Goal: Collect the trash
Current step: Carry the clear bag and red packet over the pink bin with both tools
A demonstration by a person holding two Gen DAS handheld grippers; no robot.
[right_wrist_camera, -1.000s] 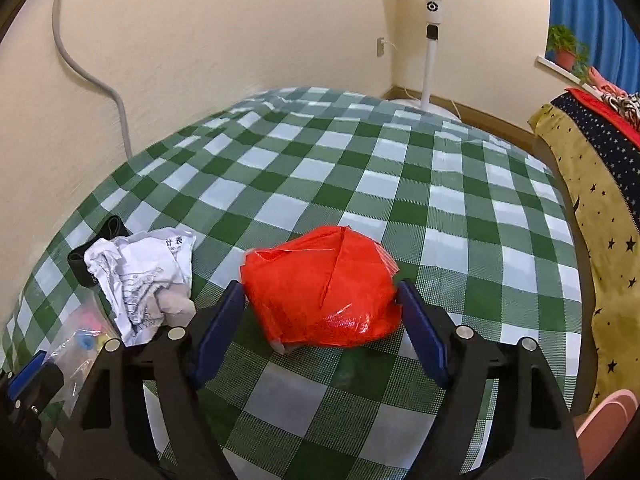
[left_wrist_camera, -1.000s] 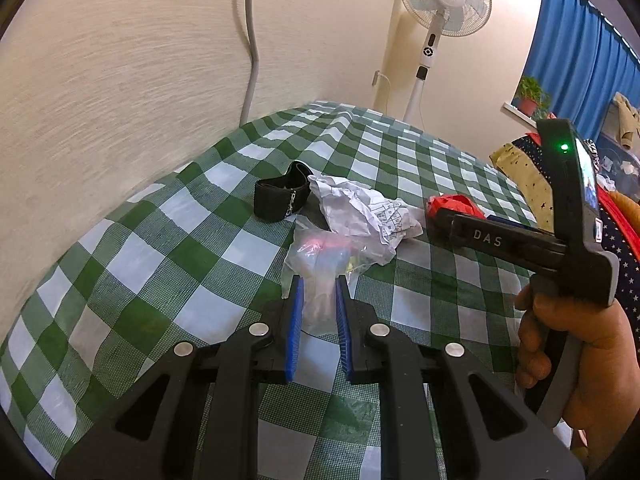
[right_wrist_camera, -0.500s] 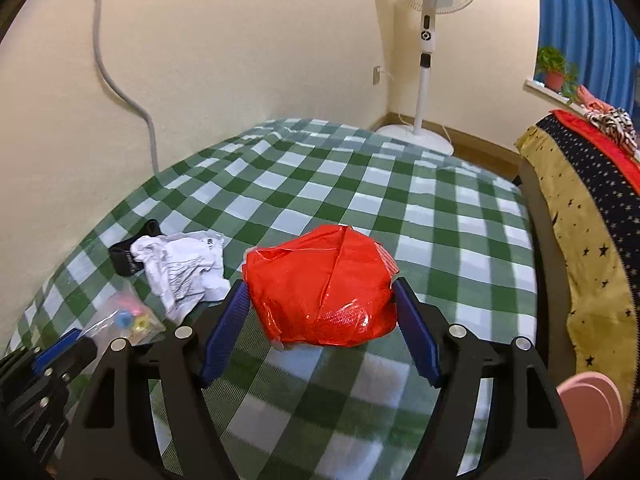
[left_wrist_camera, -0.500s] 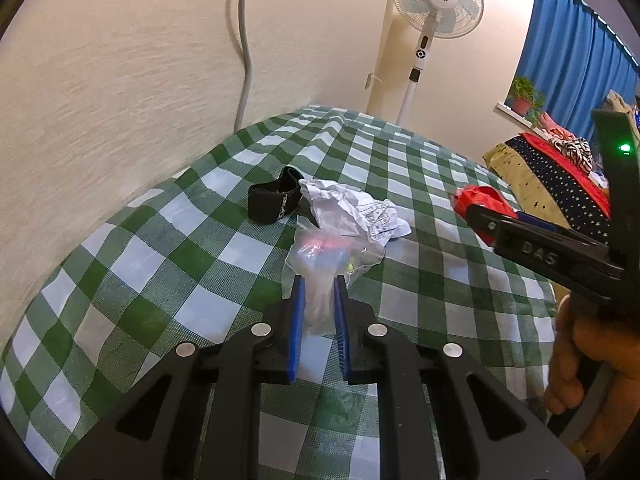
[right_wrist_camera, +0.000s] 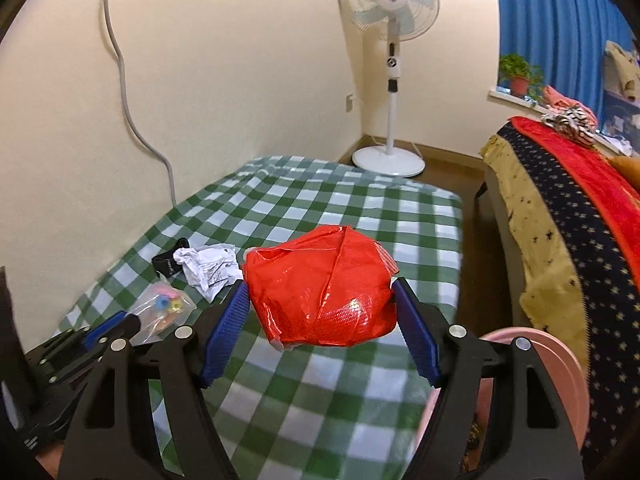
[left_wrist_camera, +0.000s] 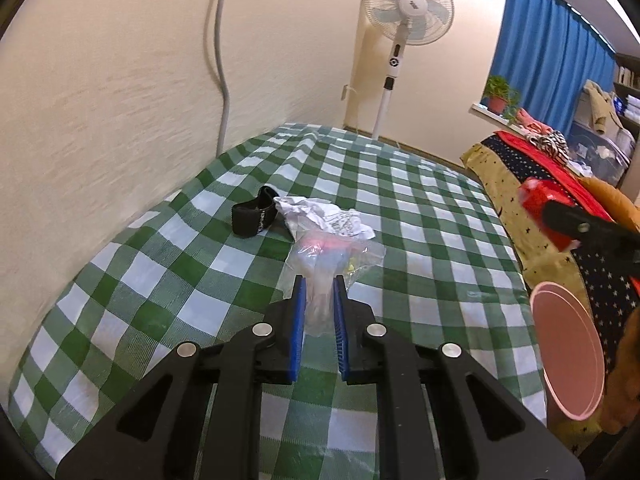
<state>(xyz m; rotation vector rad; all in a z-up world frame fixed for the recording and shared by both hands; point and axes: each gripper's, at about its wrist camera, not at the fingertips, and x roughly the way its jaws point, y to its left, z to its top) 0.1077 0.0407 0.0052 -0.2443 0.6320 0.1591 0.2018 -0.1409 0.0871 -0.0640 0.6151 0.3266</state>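
My right gripper [right_wrist_camera: 318, 292] is shut on a crumpled red plastic bag [right_wrist_camera: 320, 304] and holds it in the air above the green checked table [right_wrist_camera: 320, 208], near a pink bin [right_wrist_camera: 536, 364] at the table's right edge. My left gripper [left_wrist_camera: 319, 284] is shut on a clear plastic bag [left_wrist_camera: 332, 256] with small coloured bits inside, which still rests on the cloth. A crumpled white paper [left_wrist_camera: 320, 214] and a black strap [left_wrist_camera: 254, 216] lie just beyond it. The red bag also shows at the right of the left wrist view [left_wrist_camera: 540, 204].
The pink bin [left_wrist_camera: 568, 352] stands off the table's right edge. A wall with a grey cable [left_wrist_camera: 224, 60] runs along the left. A standing fan [right_wrist_camera: 394, 40] is at the far end, and a bed with a starred blanket [right_wrist_camera: 560, 200] is on the right.
My right gripper has lifted the red bag off the table and carried it up and right, toward the pink bin. My left gripper stays shut on the clear bag and has drawn back slightly.
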